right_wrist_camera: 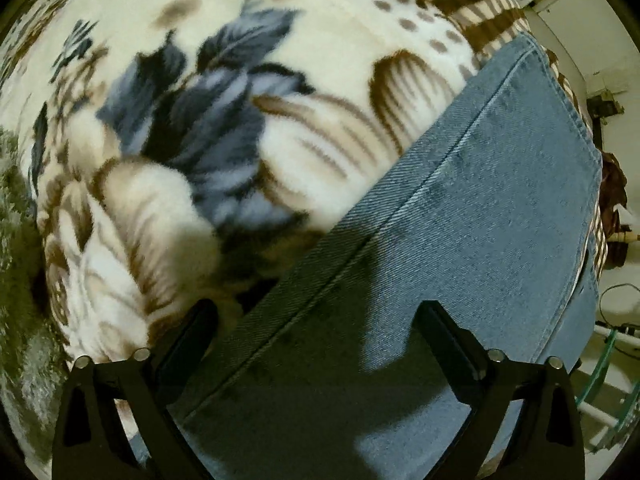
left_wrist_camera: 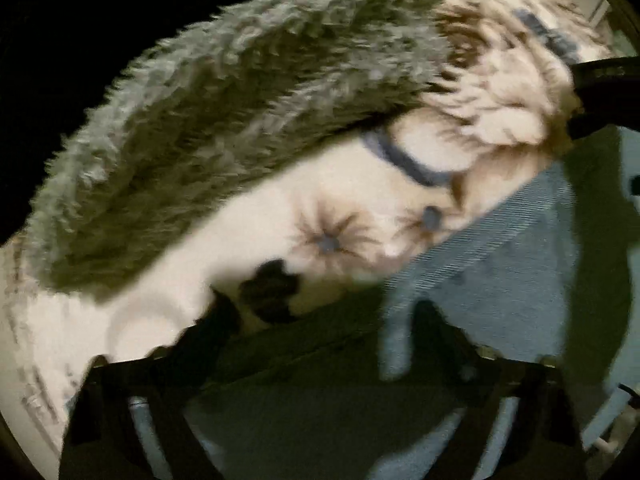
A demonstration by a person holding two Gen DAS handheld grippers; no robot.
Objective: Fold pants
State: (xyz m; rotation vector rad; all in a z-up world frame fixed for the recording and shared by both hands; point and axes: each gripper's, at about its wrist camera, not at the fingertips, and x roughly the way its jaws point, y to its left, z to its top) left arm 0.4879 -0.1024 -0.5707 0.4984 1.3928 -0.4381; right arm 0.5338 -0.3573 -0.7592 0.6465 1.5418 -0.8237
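Note:
Blue denim pants lie flat on a cream floral blanket. In the right wrist view a seam runs diagonally across the denim. My right gripper is open, its black fingers spread wide just above the denim, the left finger near the pants' edge. In the left wrist view, which is blurred, the pants fill the lower right. My left gripper is open over the denim's edge and empty. The other gripper's dark part shows at the right edge.
A shaggy grey-green rug or throw lies beside the blanket; it also shows in the right wrist view. White furniture and a cable stand past the blanket's right edge.

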